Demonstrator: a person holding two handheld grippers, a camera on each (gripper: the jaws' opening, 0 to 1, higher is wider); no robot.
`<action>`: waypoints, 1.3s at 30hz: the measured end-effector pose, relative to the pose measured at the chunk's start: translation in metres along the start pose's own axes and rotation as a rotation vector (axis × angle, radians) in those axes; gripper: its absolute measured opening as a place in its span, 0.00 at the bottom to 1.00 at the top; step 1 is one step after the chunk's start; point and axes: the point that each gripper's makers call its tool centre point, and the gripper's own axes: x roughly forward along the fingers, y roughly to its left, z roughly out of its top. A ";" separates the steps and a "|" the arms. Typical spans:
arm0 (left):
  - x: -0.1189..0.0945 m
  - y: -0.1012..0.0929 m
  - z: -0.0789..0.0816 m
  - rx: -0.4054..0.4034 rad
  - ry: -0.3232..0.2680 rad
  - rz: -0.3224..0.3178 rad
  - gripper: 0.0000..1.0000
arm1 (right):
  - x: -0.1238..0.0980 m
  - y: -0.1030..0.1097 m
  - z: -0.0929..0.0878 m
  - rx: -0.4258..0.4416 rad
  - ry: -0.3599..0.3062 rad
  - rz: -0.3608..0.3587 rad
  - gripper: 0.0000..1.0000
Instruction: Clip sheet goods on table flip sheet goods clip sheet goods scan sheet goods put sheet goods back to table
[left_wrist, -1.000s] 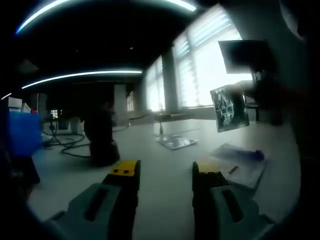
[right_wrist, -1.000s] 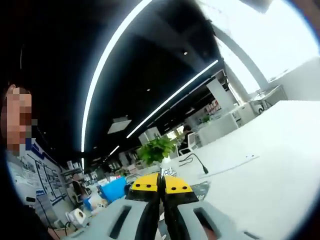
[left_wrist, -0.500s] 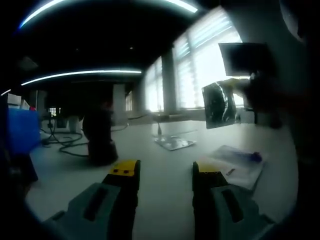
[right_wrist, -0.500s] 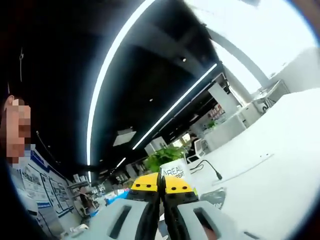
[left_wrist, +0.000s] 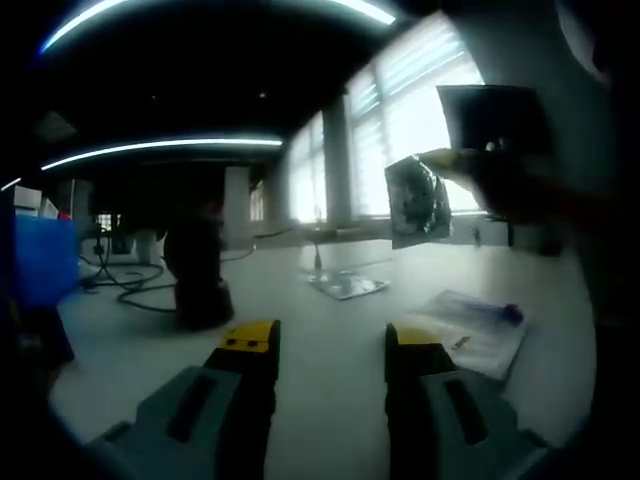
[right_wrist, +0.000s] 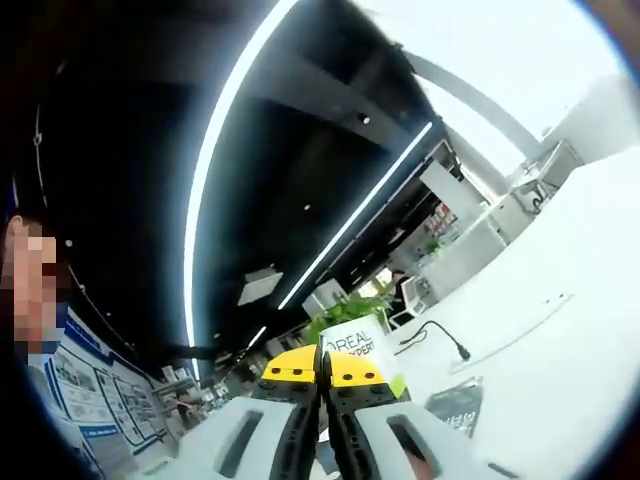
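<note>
As the left gripper view looks over the white table (left_wrist: 330, 340), the left gripper (left_wrist: 330, 350) hangs just above it w/ jaws apart, nothing btwn them. Up and to its right, the right gripper (left_wrist: 500, 175) holds a silvery sheet packet (left_wrist: 415, 200) in the air. A 2nd flat packet (left_wrist: 350, 285) lies on the table ahead; a blue-marked pouch (left_wrist: 480, 325) lies to the right.

Right gripper view: right gripper (right_wrist: 322, 368) jaws pressed together on the packet (right_wrist: 355, 345), white w/ printed lettering, poking up past the yellow tips. Another dark packet (right_wrist: 455, 405) lies on the table (right_wrist: 560, 370) to the right.
</note>
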 end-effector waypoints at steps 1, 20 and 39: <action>0.000 0.000 0.000 0.000 0.000 0.000 0.34 | 0.000 0.001 0.000 0.009 -0.003 0.002 0.00; 0.000 0.000 0.000 -0.004 -0.001 0.000 0.34 | 0.103 0.004 -0.029 0.063 0.021 0.022 0.00; 0.000 0.000 0.001 -0.002 -0.002 0.004 0.34 | 0.141 0.004 -0.036 0.019 0.021 0.033 0.00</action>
